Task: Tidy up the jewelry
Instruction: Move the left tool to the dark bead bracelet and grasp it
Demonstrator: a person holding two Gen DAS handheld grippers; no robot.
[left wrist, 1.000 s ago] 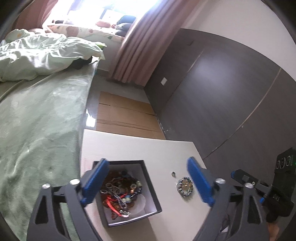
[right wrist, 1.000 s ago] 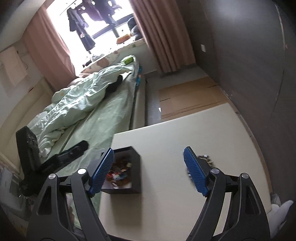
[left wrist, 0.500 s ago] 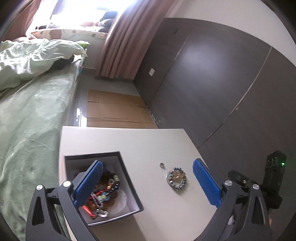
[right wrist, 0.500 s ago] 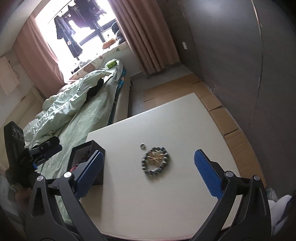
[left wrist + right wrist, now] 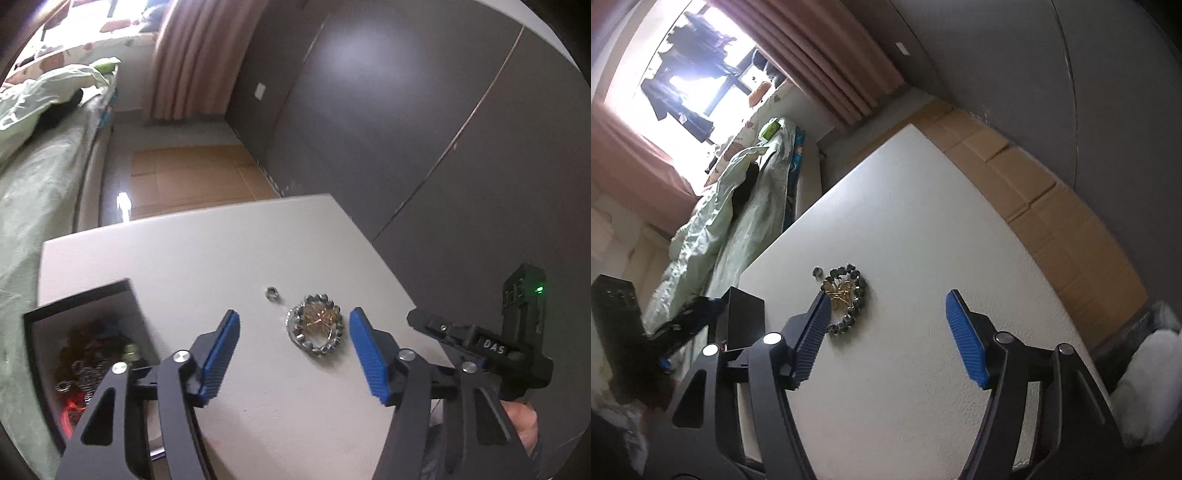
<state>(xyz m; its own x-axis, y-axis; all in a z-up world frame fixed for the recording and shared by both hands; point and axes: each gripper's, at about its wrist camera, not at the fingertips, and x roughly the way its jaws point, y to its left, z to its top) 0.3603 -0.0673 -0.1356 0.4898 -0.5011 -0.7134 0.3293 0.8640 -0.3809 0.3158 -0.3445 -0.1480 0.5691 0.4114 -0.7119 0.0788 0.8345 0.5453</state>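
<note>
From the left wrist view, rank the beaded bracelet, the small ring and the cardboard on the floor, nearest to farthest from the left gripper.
1. Beaded bracelet: on the white table, just ahead of the open left gripper, between its fingertips and slightly right.
2. Small ring: on the table just beyond the bracelet, to its left.
3. Cardboard: flat on the floor past the table's far edge.

Daylight enters through the window [image 5: 698, 70], overexposed beyond the right gripper [image 5: 884, 321]. Fisheye edges curve, darken and blur slightly.
</note>
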